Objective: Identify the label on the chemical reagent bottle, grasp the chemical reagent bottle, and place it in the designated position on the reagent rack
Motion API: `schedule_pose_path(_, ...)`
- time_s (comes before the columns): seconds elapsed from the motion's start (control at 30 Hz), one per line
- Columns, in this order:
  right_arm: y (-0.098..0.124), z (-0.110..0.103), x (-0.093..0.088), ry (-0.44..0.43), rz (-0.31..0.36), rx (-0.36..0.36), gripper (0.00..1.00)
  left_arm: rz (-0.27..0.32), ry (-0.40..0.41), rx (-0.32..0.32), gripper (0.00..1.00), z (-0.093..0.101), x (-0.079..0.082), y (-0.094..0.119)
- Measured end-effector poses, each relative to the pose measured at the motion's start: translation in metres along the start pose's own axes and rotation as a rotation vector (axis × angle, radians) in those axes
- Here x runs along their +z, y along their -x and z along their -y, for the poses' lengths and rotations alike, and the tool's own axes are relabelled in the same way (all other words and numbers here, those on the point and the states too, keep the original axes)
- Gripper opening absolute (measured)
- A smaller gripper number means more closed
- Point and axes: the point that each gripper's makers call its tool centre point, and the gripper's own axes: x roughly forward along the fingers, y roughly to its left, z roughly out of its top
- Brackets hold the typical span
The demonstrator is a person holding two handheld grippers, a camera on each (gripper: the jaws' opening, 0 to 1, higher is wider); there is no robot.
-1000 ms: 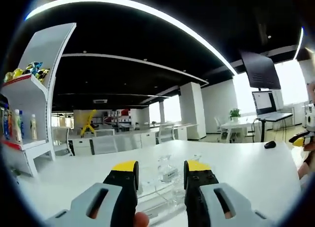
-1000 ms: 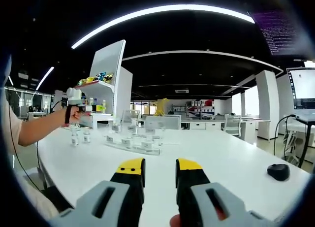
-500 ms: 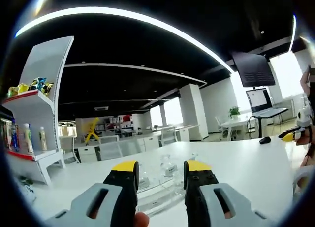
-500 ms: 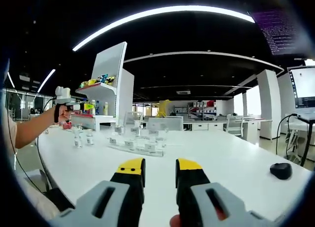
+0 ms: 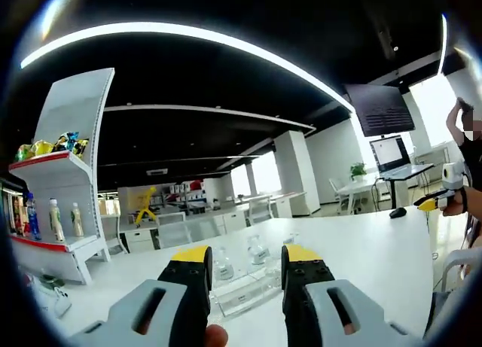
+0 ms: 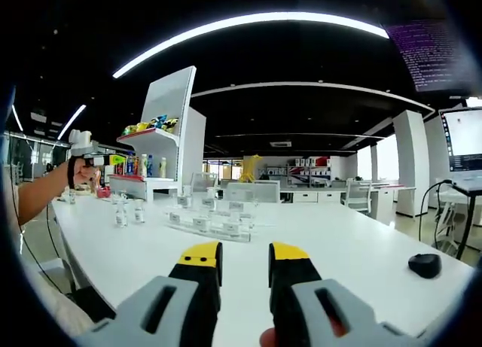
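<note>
Still no bottle grasped.
Left gripper [image 5: 245,266], pulled back from rack [image 5: 245,290]; both grippers [image 6: 245,263] gape, empty.

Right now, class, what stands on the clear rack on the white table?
The rack holds small clear bottles behind white label cards. The print on the cards is too small to read.

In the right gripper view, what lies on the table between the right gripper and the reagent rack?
Nothing: between the right gripper and the reagent rack, the right gripper view shows bare white table.
</note>
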Motion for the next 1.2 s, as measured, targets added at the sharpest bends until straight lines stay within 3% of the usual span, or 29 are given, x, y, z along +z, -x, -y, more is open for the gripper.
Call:
schedule_pose_path(0.43,0.013,0.011,0.013,0.004,0.019,-0.022,0.24,0.010,0.018,0.009,0.37,0.012,-0.004,0.031)
schedule_pose_path(0.97,0.021,0.010,0.012,0.012,0.010,-0.022,0.24,-0.013,-0.021,0.060,0.37,0.017,-0.014,0.070)
schedule_pose_path(1.2,0.029,0.007,0.014,0.013,0.022,-0.019,0.24,-0.013,-0.002,0.060,0.37,0.020,-0.015,0.083)
